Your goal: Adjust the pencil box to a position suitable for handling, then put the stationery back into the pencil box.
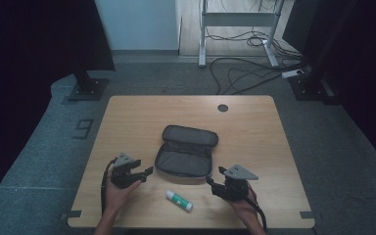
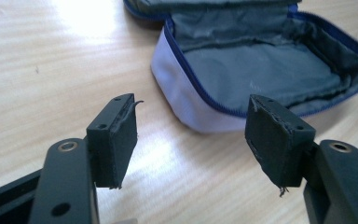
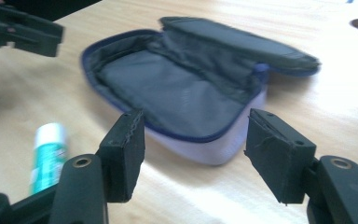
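A grey pencil case with a blue zip lies open in the middle of the wooden table, its lid folded back. A white and green glue stick lies in front of it, near the front edge. My left gripper hovers just left of the case, open and empty, its jaws toward the case's near left corner. My right gripper sits to the right of the glue stick, also open with nothing in it. The right gripper view has the case ahead and the glue stick at the left.
A round cable hole sits near the table's far edge. Beyond the table, cables trail across the grey floor by a white desk frame. A black stand base is off the far left corner.
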### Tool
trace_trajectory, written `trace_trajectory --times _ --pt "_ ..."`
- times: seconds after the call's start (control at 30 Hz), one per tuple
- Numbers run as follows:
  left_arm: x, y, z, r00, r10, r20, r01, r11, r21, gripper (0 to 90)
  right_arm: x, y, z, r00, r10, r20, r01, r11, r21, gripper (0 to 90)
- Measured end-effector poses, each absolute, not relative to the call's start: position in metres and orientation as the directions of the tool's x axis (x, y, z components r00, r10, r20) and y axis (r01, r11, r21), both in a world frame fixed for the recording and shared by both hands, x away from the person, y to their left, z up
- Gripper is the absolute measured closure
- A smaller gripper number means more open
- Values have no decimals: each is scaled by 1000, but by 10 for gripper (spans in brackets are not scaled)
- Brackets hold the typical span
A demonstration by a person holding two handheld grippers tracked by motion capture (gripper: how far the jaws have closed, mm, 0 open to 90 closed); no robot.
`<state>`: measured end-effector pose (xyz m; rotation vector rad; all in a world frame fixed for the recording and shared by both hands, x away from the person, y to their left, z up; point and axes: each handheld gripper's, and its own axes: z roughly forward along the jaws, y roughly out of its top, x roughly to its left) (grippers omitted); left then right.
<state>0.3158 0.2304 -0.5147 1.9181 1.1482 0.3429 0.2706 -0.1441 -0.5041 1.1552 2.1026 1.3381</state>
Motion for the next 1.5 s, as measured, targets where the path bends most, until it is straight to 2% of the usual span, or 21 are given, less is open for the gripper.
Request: trace_trajectory --times 0.3,1.07,1.5 --pt "308 242 -527 520 830 -202 612 -197 766 344 259 -124 -506 -644 757 111 426 234 874 399" --pt "306 244 -539 512 838 -186 621 -212 755 349 244 -88 -517 -729 673 128 424 296 856 450" --pt "307 242 -546 521 834 -182 633 -234 737 349 237 -57 -535 -776 623 99 419 392 819 478"
